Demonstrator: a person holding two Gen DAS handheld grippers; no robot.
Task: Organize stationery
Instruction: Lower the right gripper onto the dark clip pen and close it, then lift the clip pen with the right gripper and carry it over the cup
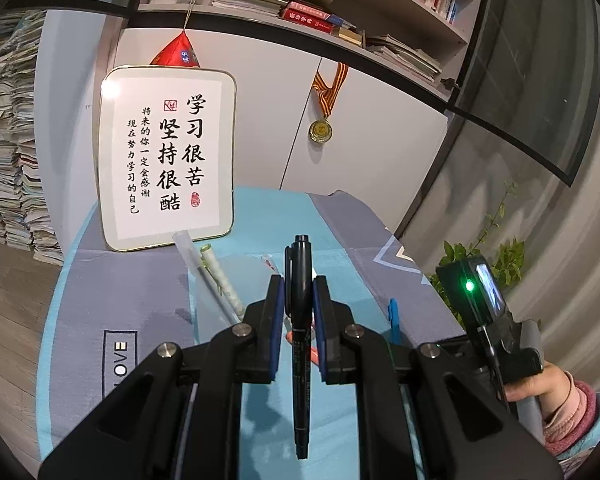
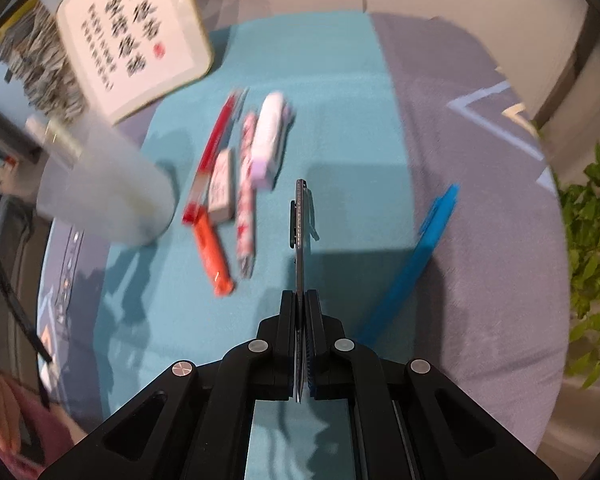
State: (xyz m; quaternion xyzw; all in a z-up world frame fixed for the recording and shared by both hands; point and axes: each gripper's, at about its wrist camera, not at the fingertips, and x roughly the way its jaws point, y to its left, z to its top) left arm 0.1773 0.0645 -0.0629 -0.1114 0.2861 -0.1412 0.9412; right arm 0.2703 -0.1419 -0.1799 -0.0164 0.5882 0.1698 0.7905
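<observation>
My left gripper is shut on a black marker, which lies along the fingers and pokes out past the tips, above the blue cloth. My right gripper points steeply down, shut on a thin dark flat piece seen edge-on; I cannot tell what it is. Below it on the cloth lie a red pen, a small eraser, an orange marker, a pink patterned pen and a white-lilac item. A blue pen lies apart to the right. A frosted cup with pens stands at the left.
A framed calligraphy sign leans on the white cabinet behind the round table. A green plant stands off the table's right edge. A hand in a pink sleeve holds the right gripper's handle. Paper stacks stand at the far left.
</observation>
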